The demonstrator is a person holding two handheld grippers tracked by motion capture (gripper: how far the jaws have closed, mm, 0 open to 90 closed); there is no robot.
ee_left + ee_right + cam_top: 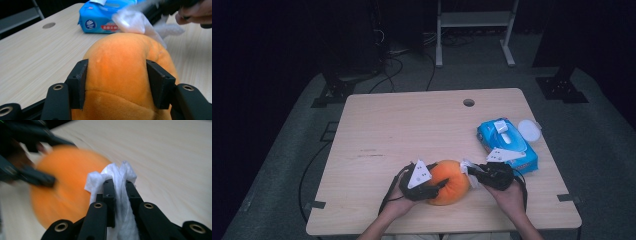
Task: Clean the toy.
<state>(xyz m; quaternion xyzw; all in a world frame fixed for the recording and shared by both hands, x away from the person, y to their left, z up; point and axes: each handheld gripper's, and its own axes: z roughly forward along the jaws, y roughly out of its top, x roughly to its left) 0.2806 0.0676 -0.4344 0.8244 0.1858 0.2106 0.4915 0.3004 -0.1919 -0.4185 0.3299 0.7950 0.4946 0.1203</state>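
Steadying an orange plush toy [125, 75] at lower centre, the left tongs [116, 82] clamp it so the right tongs [120, 192], pinching a white wipe [117, 173], can rub it.

Light wood table [412, 130] w/ cable hole; on it: orange plush toy [451, 181], blue wipes pack [507, 145], white lid [529, 130] beside pack.

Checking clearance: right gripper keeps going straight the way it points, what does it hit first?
Most likely the orange plush. The right gripper, shut on a white wipe, points left at it, and the wipe already lies at its top. The left gripper clamps the plush's far side. Contact depth is unclear.
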